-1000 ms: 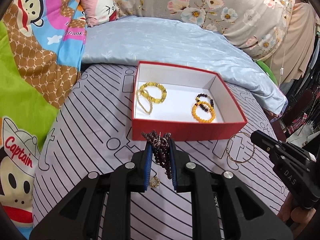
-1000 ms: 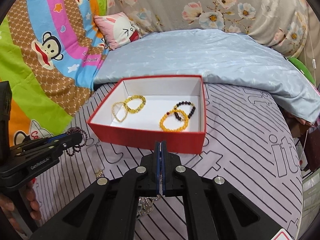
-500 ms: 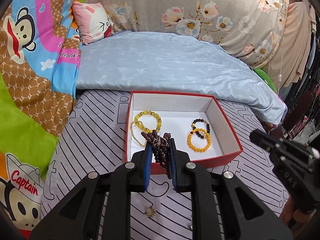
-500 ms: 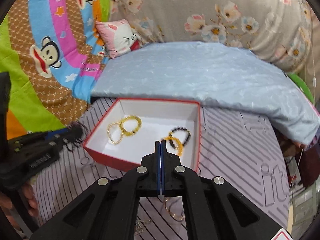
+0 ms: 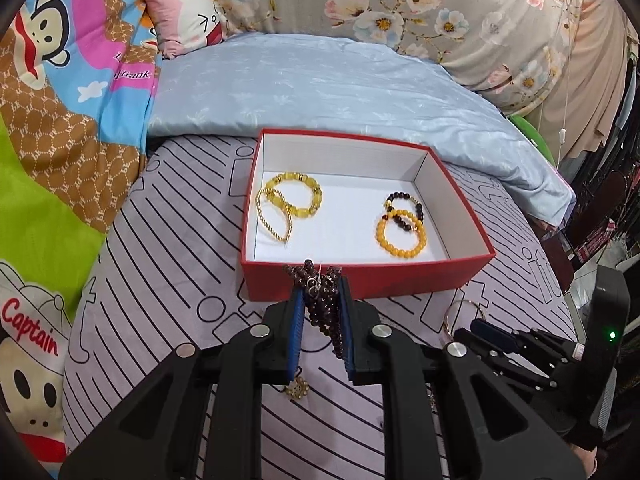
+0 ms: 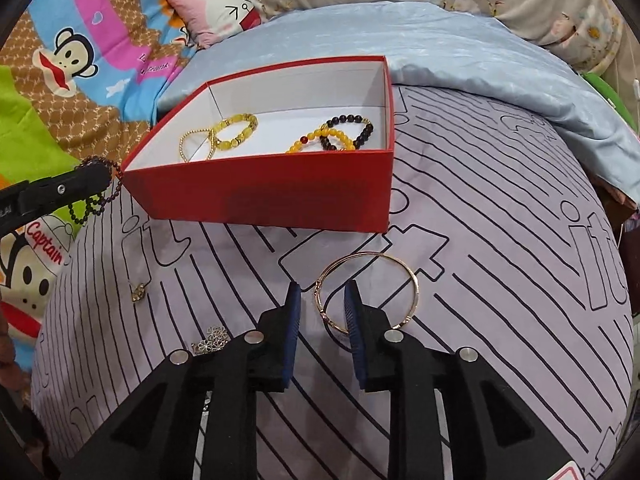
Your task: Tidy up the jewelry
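A red box [image 5: 360, 280] [image 6: 260, 196] with a white inside sits on the striped bedspread and holds several bead bracelets: yellow ones [image 5: 298, 200] on the left, an orange one [image 5: 400, 234] and a dark one [image 5: 404, 208] on the right. My left gripper [image 5: 320, 292] is shut on a dark purple bead bracelet [image 5: 322, 300], held just in front of the box's near wall; it also shows in the right wrist view [image 6: 94, 192]. My right gripper [image 6: 323, 294] is open, its fingers straddling the left rim of a thin gold bangle [image 6: 368, 290] lying on the bedspread.
A small gold pendant [image 6: 139, 292] [image 5: 296, 388] and a silver flower piece [image 6: 210, 340] lie on the bedspread near the grippers. A light blue quilt [image 5: 320, 88] and pillows lie behind the box. The bed edge drops off at the right.
My right gripper opened and came down around the gold bangle. My left gripper, still holding the purple bracelet, drew back from over the box to just in front of its near wall.
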Tool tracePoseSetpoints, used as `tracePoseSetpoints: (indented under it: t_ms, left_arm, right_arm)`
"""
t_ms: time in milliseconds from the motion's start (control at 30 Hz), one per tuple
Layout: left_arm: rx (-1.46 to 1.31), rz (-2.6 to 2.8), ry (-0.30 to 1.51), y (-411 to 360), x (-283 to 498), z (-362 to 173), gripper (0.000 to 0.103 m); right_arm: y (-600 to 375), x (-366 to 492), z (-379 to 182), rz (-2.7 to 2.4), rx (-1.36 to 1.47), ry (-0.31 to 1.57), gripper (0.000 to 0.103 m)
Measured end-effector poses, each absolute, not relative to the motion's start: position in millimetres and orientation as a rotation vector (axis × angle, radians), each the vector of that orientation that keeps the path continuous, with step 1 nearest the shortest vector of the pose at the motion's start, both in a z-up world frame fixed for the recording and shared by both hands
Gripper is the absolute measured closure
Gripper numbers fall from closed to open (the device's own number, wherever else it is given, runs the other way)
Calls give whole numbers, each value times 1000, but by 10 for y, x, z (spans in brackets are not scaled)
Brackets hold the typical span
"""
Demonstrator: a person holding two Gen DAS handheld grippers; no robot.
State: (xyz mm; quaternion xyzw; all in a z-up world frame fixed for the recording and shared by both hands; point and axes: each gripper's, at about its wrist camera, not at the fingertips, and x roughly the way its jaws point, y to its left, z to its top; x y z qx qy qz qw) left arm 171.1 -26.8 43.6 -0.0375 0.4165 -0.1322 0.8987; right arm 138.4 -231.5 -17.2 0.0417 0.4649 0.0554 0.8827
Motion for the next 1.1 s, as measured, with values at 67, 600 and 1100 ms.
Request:
tracePoseSetpoints:
  t_ms: [67, 600, 1100]
  left_arm:
    - [-75, -272, 873, -276, 1700, 401, 87]
    - [-70, -271, 875, -257, 1707, 392, 87]
    - [-48, -278, 781, -399, 1960, 763, 87]
  right_arm:
    - [-2306, 1417, -208, 118, 81, 979, 80]
    - [-2256, 1433, -159, 119, 65, 957, 100]
    - [-2092, 1727, 810, 211, 58, 745, 100]
